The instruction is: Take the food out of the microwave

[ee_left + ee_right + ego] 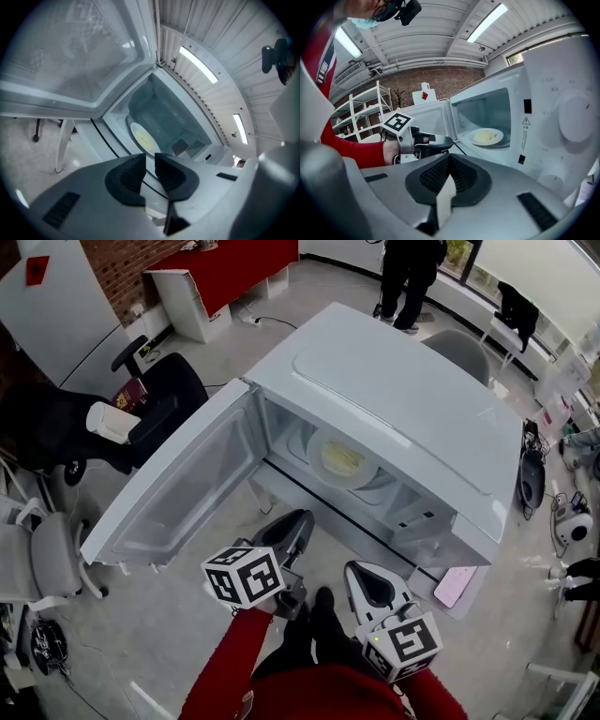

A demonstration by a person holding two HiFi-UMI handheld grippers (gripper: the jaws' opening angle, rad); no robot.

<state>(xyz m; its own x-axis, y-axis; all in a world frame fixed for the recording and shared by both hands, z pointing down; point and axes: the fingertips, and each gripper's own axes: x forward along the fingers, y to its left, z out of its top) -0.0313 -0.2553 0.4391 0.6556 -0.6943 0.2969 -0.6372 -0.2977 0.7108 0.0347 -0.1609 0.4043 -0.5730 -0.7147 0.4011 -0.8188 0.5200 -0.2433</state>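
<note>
A white microwave (394,399) stands with its door (178,493) swung wide open to the left. Inside, on the turntable, lies a white plate of yellow food (342,460), also seen in the left gripper view (143,138) and the right gripper view (486,136). My left gripper (298,521) hovers just before the cavity's lower edge, below the plate; its jaws (150,157) show a narrow gap with nothing in it. My right gripper (361,576) hangs lower and to the right, in front of the control panel, pads (450,158) closed together and empty. The left gripper (440,140) shows in the right gripper view.
The open door juts out far to the left. A pink item (454,585) lies by the microwave's right front corner. White table legs (63,143) show beneath. Office chairs (42,559) and a black chair (159,399) stand left; a person (412,277) stands far behind.
</note>
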